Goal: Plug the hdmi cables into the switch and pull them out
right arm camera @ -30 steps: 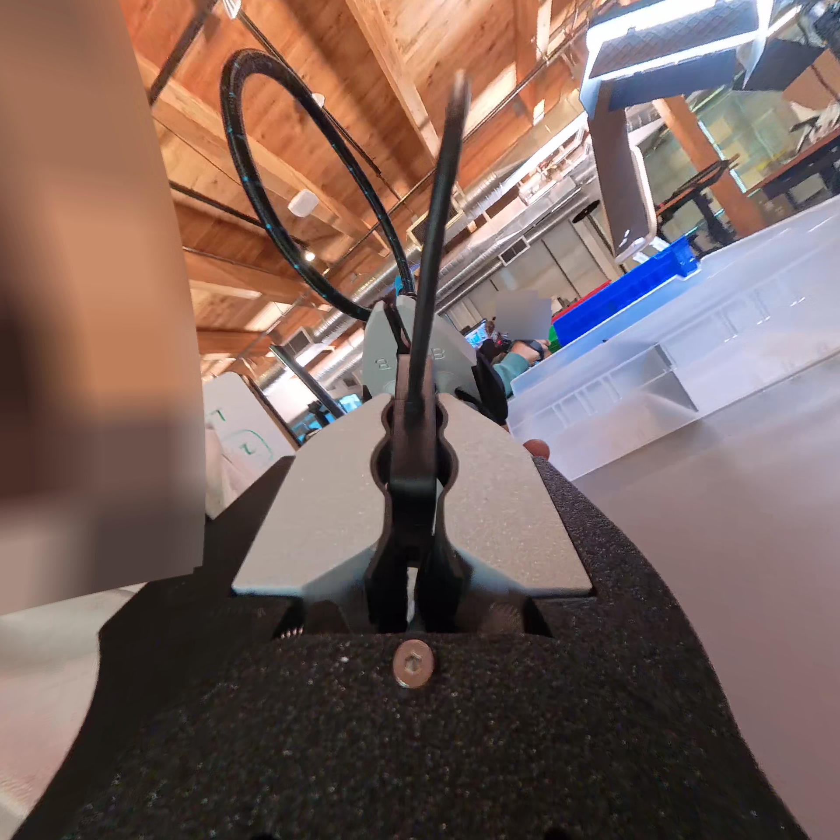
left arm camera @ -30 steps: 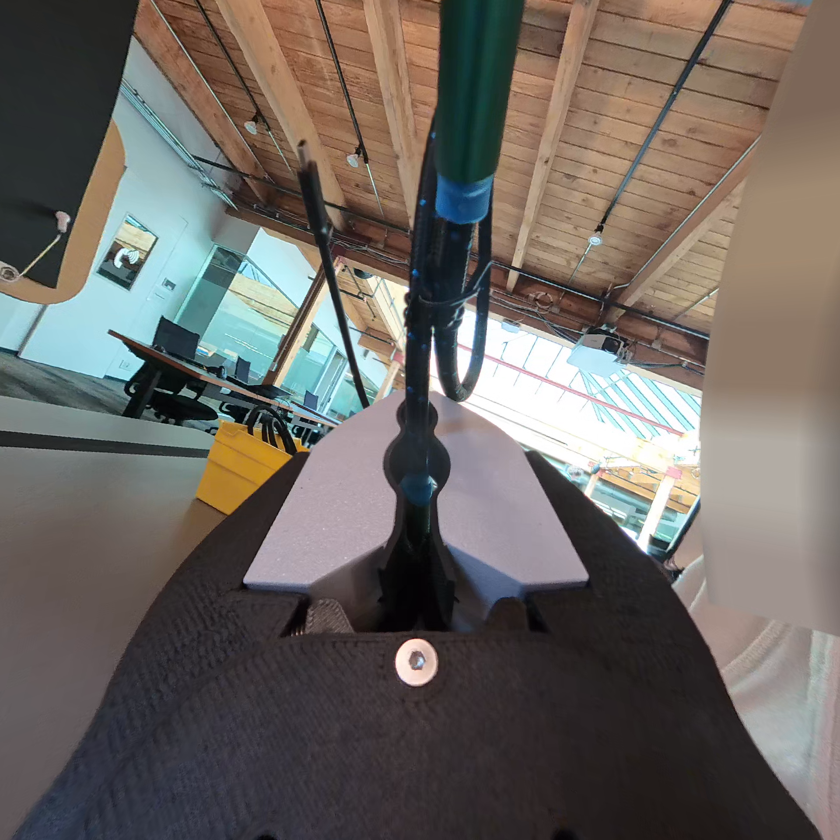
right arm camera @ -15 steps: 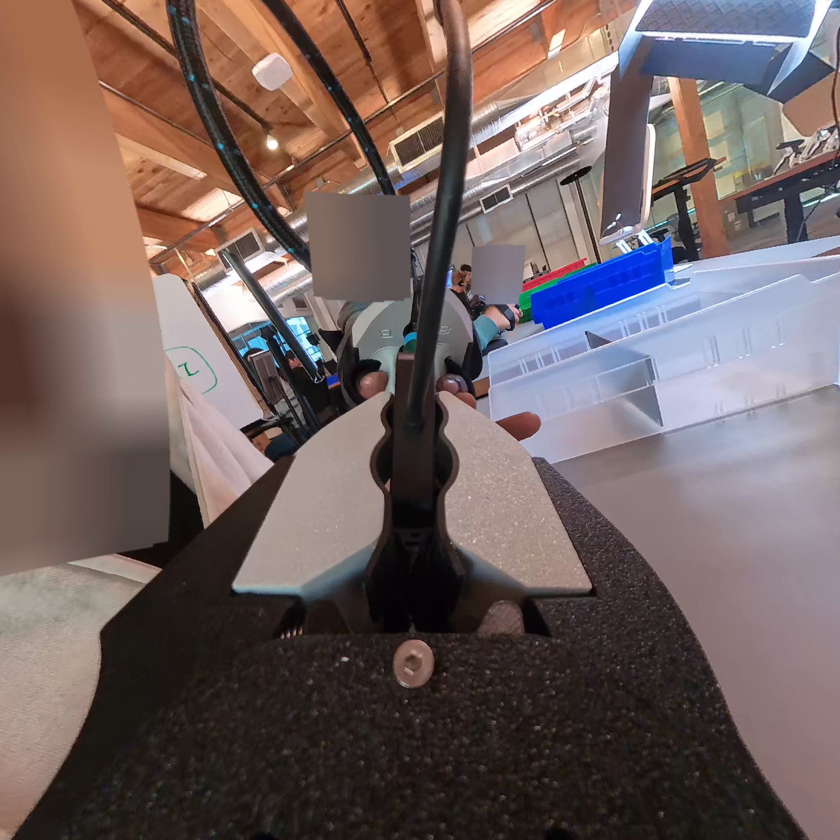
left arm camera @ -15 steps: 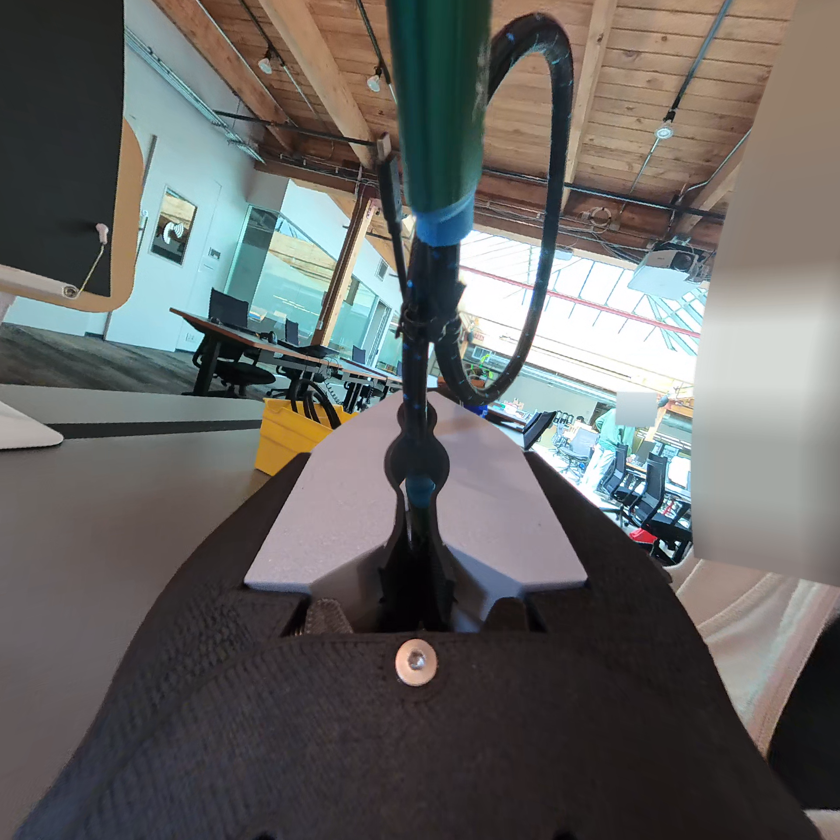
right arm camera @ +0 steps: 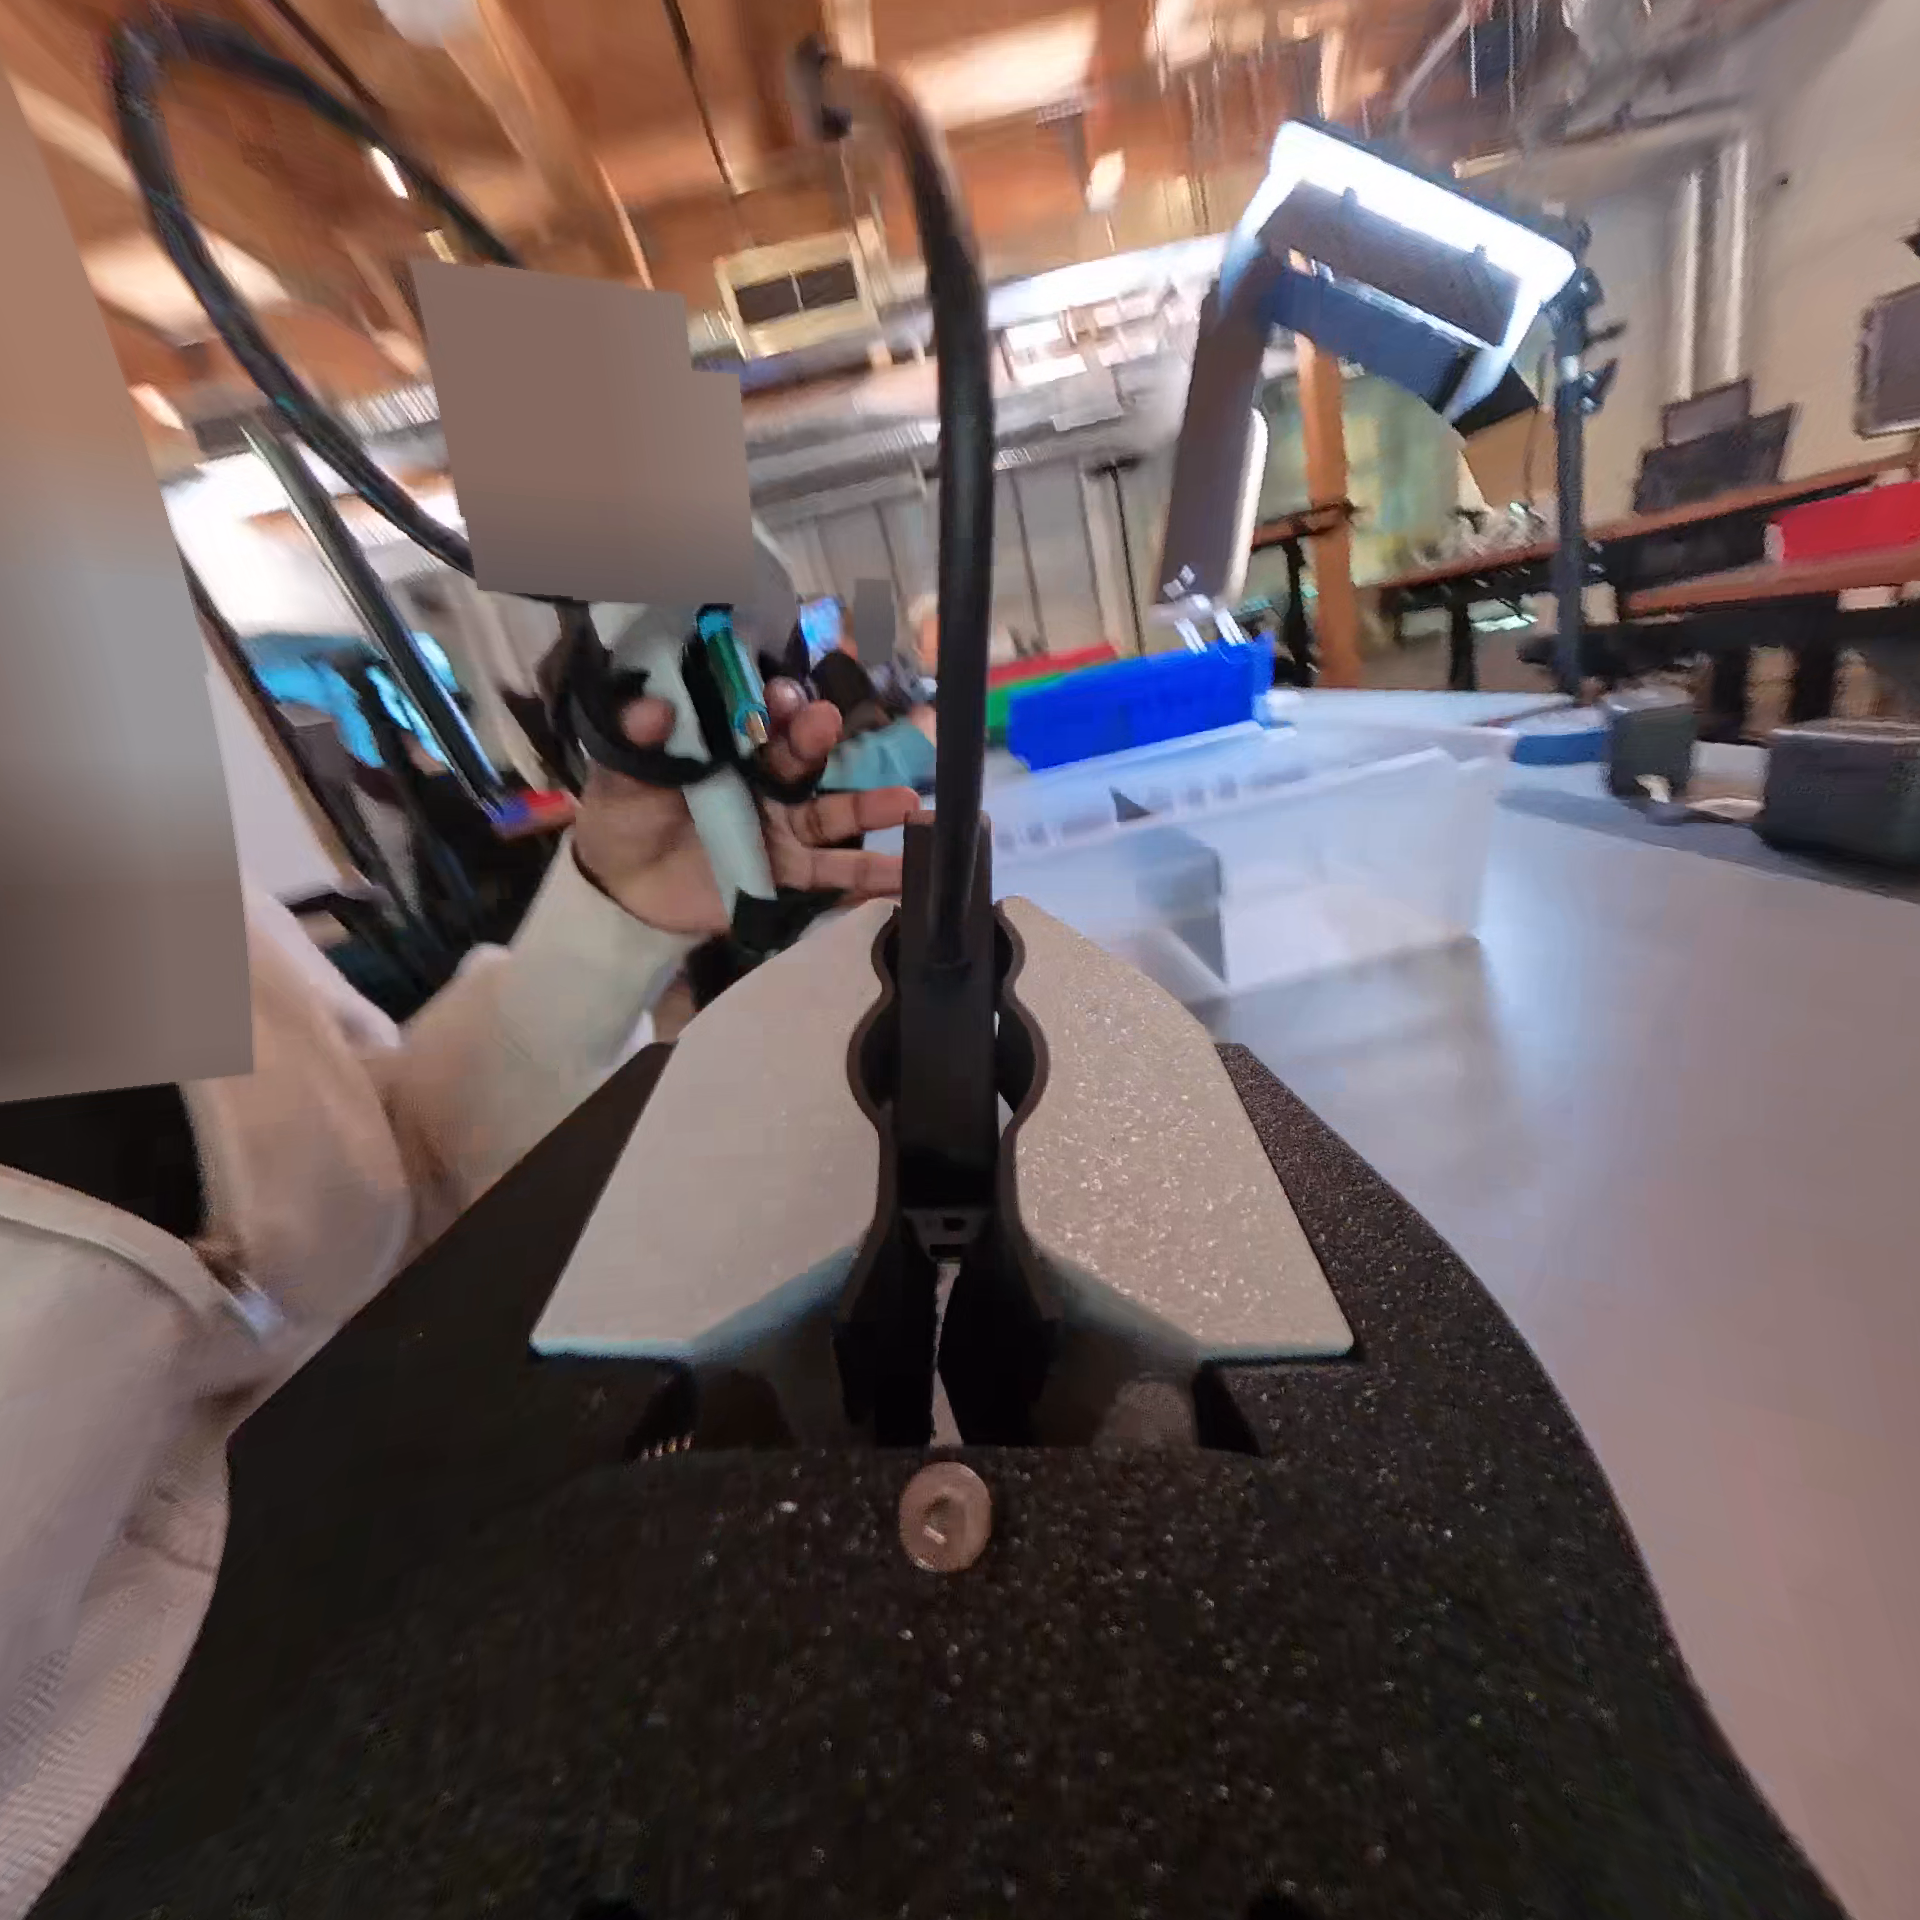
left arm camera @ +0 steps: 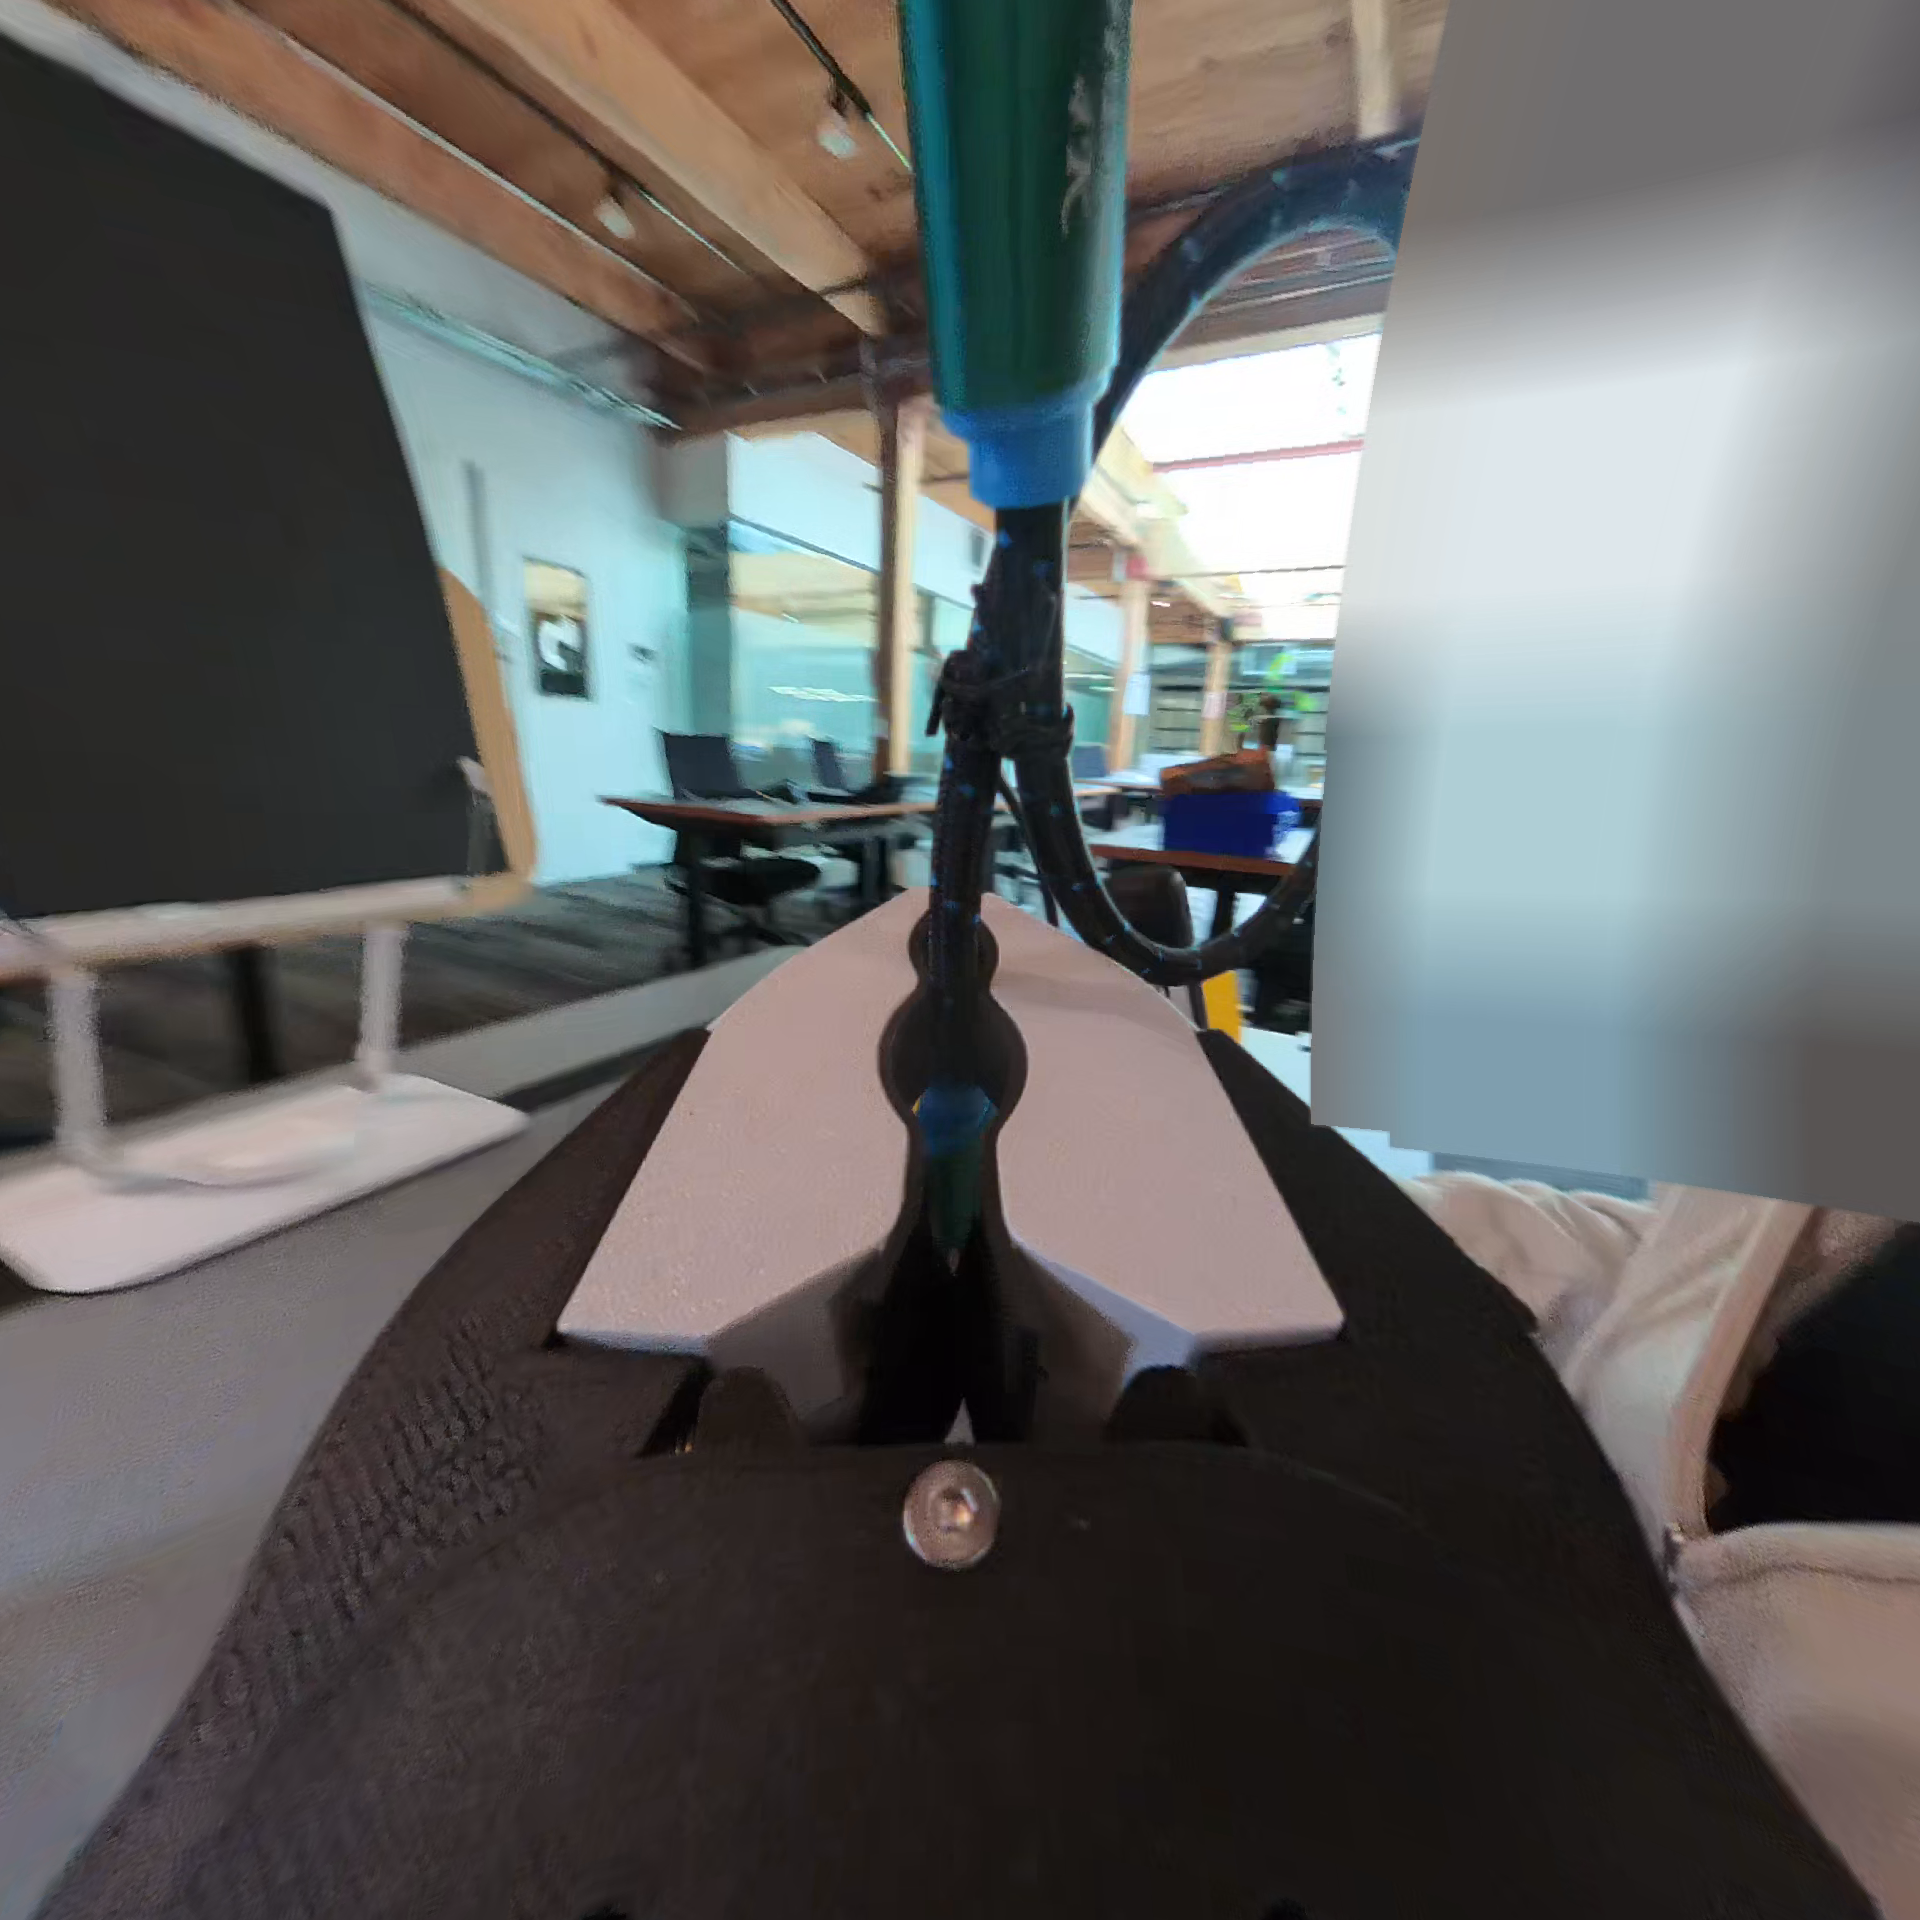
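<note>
**Inspector:** Since the earlier frames, both views are swung down from the ceiling beams toward the room, and motion blur is recorded in each. The left gripper point(left arm camera: 954, 997) is found clamped on a braided cable point(left arm camera: 961, 831) with blue flecks; a green connector shell with a blue collar point(left arm camera: 1013, 208) is seen close to the lens above it. The cable is looped back on itself and bound with a tie.

**Reviewer:** And the right side?

**Inspector:** The right gripper point(right arm camera: 940, 997) is found closed on a black plug body point(right arm camera: 940, 1039), from which a smooth black cable point(right arm camera: 961, 468) is arched upward. In the right wrist view the left gripper is seen farther off, held in a hand point(right arm camera: 717, 831), with a green connector tip showing beside it.

**Reviewer:** Is the switch located?

**Inspector:** No switch is identified in either view. A clear plastic bin point(right arm camera: 1351, 831) and blue bins point(right arm camera: 1143, 696) are noted on the grey table point(right arm camera: 1662, 1143); a dark panel on a white stand point(left arm camera: 208, 520) is noted on the left. Both cables are judged unplugged and carried clear of the table, so the pull-out appears done or the plugging not yet begun; which cannot be told.
</note>
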Demonstrator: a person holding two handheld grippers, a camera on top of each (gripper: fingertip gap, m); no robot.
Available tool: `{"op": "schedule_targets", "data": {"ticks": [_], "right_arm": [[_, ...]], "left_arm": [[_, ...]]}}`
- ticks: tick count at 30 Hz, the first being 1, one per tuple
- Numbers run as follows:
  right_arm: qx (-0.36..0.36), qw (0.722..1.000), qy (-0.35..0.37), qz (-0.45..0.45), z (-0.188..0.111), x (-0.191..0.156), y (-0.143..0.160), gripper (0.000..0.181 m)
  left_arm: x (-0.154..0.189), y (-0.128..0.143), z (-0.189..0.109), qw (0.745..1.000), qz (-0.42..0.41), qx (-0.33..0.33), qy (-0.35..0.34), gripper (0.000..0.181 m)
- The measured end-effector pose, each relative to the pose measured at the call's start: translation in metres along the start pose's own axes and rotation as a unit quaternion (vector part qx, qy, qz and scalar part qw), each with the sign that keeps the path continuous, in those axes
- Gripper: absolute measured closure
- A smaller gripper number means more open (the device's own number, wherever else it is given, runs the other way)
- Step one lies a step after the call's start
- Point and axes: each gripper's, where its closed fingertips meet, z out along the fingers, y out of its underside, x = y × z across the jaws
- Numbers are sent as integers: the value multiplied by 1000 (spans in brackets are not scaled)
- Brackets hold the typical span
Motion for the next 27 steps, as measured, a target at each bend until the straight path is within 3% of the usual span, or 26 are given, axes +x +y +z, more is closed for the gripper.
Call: {"op": "schedule_targets", "data": {"ticks": [3, 7, 12, 16, 20, 24, 27], "right_arm": [[-42, 996, 33, -66, -1, 2, 10, 167], [-49, 992, 82, -86, -8, 13, 5, 167], [-77, 966, 201, -142, -49, 29, -37, 167], [-170, 923, 301, -169, -120, 54, -93, 167], [-332, 878, 318, -135, -209, 105, -120, 167], [-498, 826, 261, -49, -296, 158, -98, 167], [-586, 778, 223, -46, -345, 188, -69, 167]], "left_arm": [[-7, 24, 12, 999, -33, 9, 18, 179], [-6, 43, 11, 993, -92, 40, 57, 179], [-21, 60, 1, 991, -125, 42, 25, 179], [-26, 61, -1, 988, -147, 48, 19, 179], [-27, 57, -6, 983, -166, 67, 25, 180], [-30, 62, -5, 985, -163, 50, 14, 180], [-30, 66, -4, 987, -155, 40, 10, 180]]}}
